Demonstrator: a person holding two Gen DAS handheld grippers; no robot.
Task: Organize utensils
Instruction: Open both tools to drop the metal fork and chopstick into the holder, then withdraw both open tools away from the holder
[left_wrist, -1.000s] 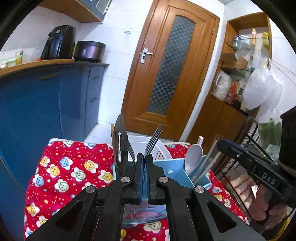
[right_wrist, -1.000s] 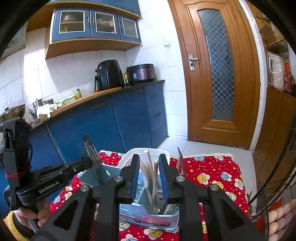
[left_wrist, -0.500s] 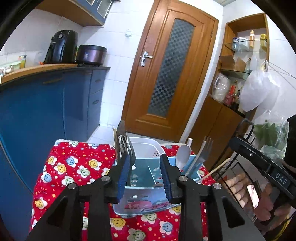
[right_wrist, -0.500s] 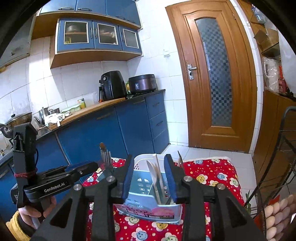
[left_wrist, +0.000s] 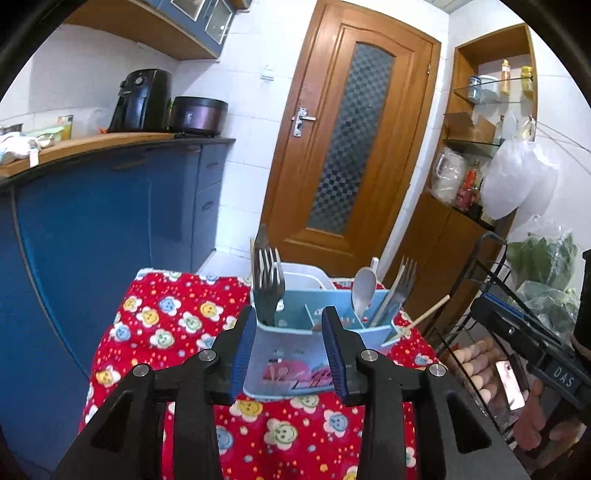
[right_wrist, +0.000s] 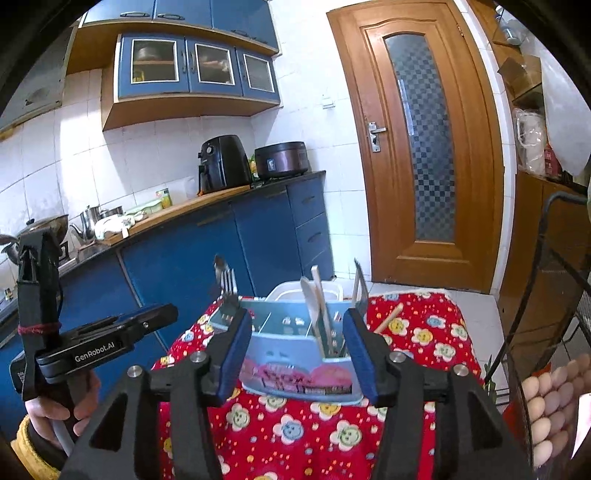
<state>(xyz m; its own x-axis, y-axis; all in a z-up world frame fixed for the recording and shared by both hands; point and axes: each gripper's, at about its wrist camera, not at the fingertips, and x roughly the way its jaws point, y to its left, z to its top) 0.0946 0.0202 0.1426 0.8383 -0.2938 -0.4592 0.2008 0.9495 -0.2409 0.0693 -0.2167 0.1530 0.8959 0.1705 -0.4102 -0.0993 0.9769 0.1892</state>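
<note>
- We hold the left gripper (left_wrist: 289, 345) low in the left wrist view; its jaws are opening, nothing gripped between them.
- Forks (left_wrist: 269, 286) stand at centre left, in the left compartment of the pale blue plastic caddy (left_wrist: 295, 369).
- A white spoon (left_wrist: 362, 288) and a fork stand centre right; one wooden chopstick (left_wrist: 428, 314) leans out over the red flowered cloth (left_wrist: 159, 325).
- Our right gripper (right_wrist: 299, 349) is likewise opening and empty; we judge it best to back straight off so the ribbed pads snag no slim handles.
</note>
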